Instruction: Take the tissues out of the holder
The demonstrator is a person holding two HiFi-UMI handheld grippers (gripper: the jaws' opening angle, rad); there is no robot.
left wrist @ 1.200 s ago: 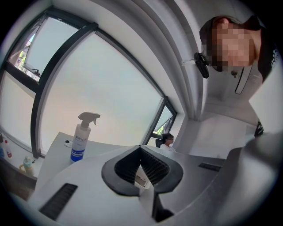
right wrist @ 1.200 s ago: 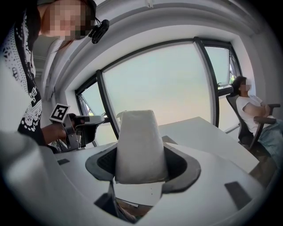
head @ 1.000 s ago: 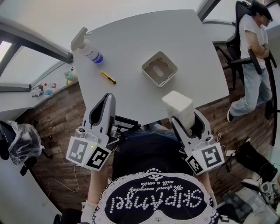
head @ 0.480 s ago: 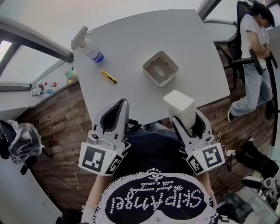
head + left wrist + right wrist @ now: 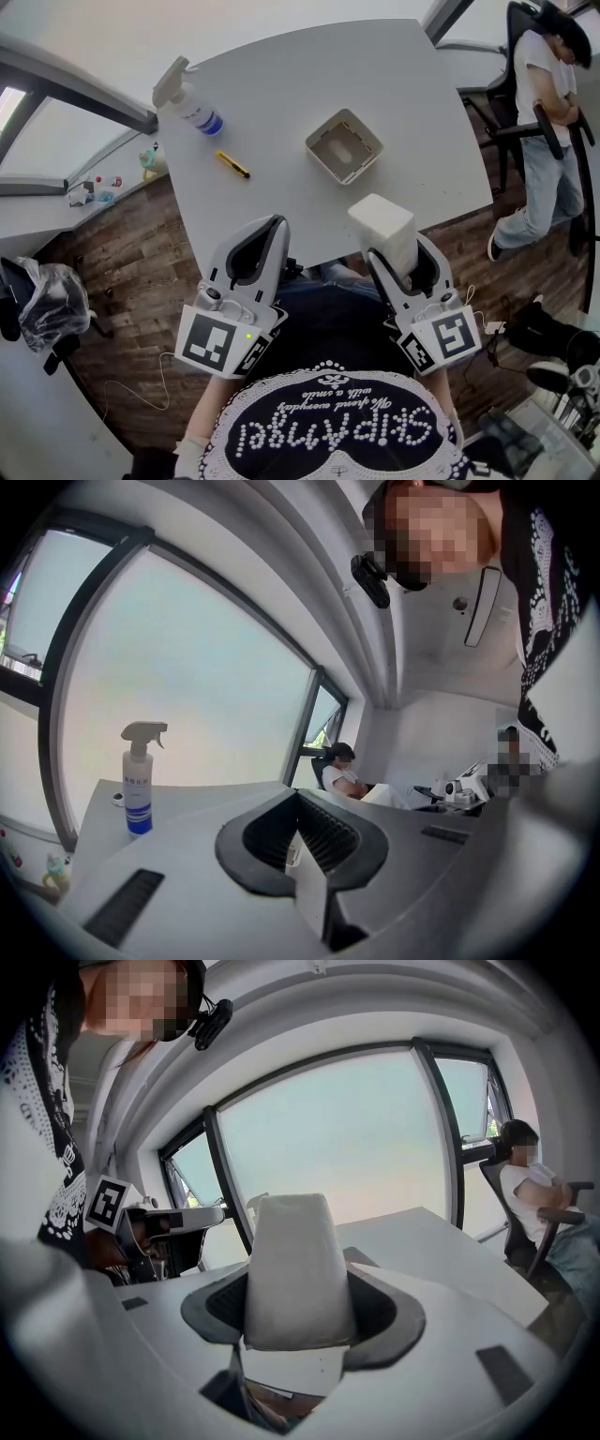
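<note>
listing by size. one pale grey table (image 5: 309, 75), rounded corners, near edge toward the wearer. two hand-held grippers, both low at that near edge, pointing across the table and slightly down: left gripper (image 5: 273, 223), jaws closed tip to tip on nothing; right gripper (image 5: 398, 255), jaws spread and clamped on the sides of the tissue stack. one tissue stack (image 5: 382, 223), white block, out of the holder, gripped at its near end; long axis runs along the jaws, far end pointing forward and upward over the table's edge. one tissue holder (image 5: 343, 146), square white box, open top up, mid-table, apart from the stack. one spray bottle (image 5: 187, 105), upright, far left corner. one yellow pen-shaped tool (image 5: 231, 166), lying flat between bottle and holder, long axis diagonal.
</note>
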